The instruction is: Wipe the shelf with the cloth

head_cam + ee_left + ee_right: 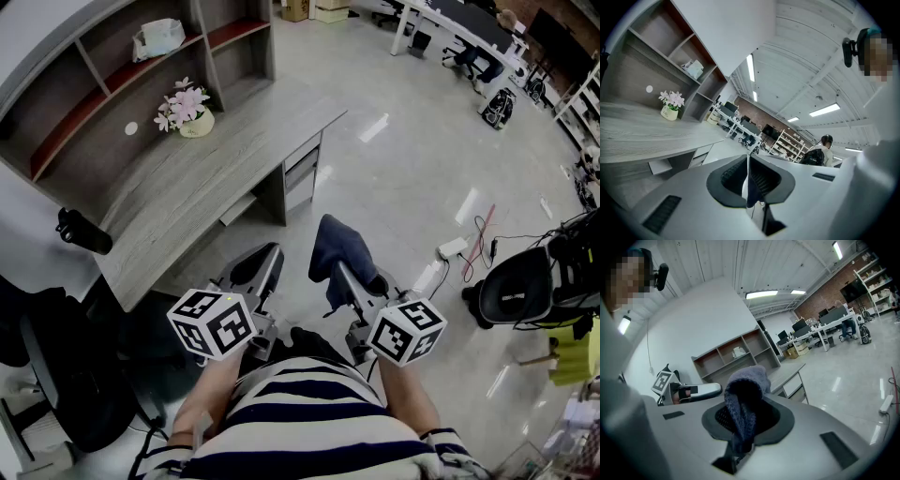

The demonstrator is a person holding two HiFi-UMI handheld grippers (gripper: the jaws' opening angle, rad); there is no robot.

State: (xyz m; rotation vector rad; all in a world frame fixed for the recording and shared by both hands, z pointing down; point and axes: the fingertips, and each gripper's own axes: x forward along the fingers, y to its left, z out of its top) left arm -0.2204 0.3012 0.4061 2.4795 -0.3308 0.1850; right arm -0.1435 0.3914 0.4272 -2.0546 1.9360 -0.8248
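A dark blue cloth (338, 246) hangs bunched from my right gripper (359, 282), which is shut on it. In the right gripper view the cloth (743, 387) fills the space between the jaws of that gripper (742, 423) and sticks up past them. My left gripper (256, 267) is held beside it, shut with nothing in it; in its own view the left gripper (748, 180) shows pads pressed together. The grey shelf unit (111, 82) with reddish boards stands on the desk at upper left, well away from both grippers. It also shows as the shelf unit (688, 52) and, further off, the shelf unit (735, 355).
A pot of pink flowers (188, 112) stands on the wooden desk (202, 178). A white packet (158, 38) lies on an upper shelf. A black device (82, 232) sits at the desk's left end, above a black chair (56, 375). A power strip with cables (454, 247) lies on the floor.
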